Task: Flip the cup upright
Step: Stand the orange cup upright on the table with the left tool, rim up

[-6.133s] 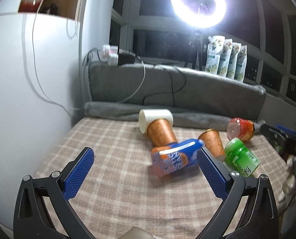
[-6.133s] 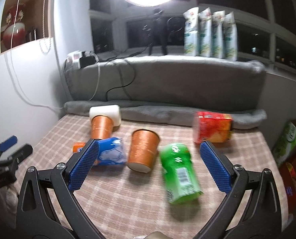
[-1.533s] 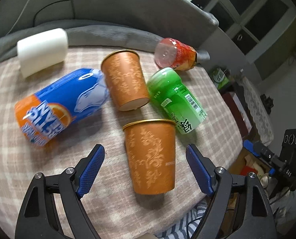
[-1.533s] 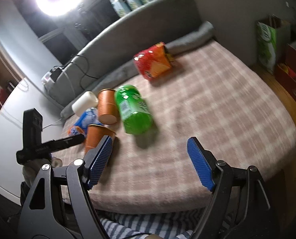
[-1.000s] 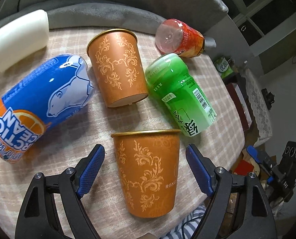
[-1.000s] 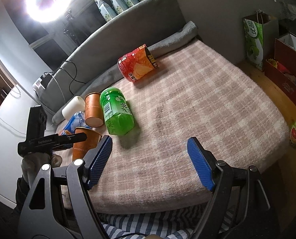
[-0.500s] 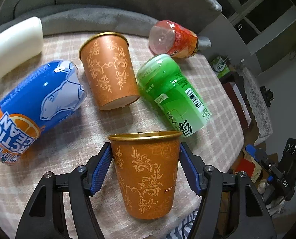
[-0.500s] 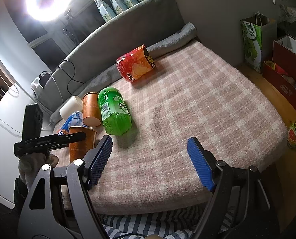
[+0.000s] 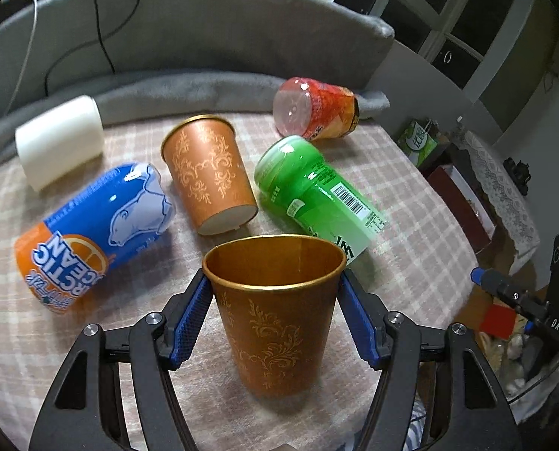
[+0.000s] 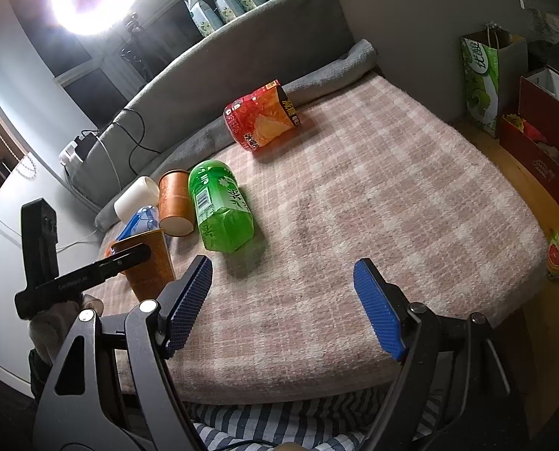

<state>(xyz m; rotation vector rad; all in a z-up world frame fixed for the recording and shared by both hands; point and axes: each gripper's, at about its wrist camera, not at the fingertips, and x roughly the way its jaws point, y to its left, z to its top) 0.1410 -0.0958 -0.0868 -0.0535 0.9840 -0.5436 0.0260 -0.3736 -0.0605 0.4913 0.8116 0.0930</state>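
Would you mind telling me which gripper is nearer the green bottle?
Left. The left gripper, shut on a cup, sits just in front of the green bottle; the right gripper hangs open, farther back.

Cup (image 9: 275, 308): orange, gold scrollwork and rim; bottle (image 9: 317, 191): green; can (image 9: 91, 233): blue and orange; blanket (image 10: 373, 188): pink-white plaid

"ARCTIC OCEAN" on blue-orange can (image 9: 91, 236); "DAS" on black gripper body (image 9: 555, 325)
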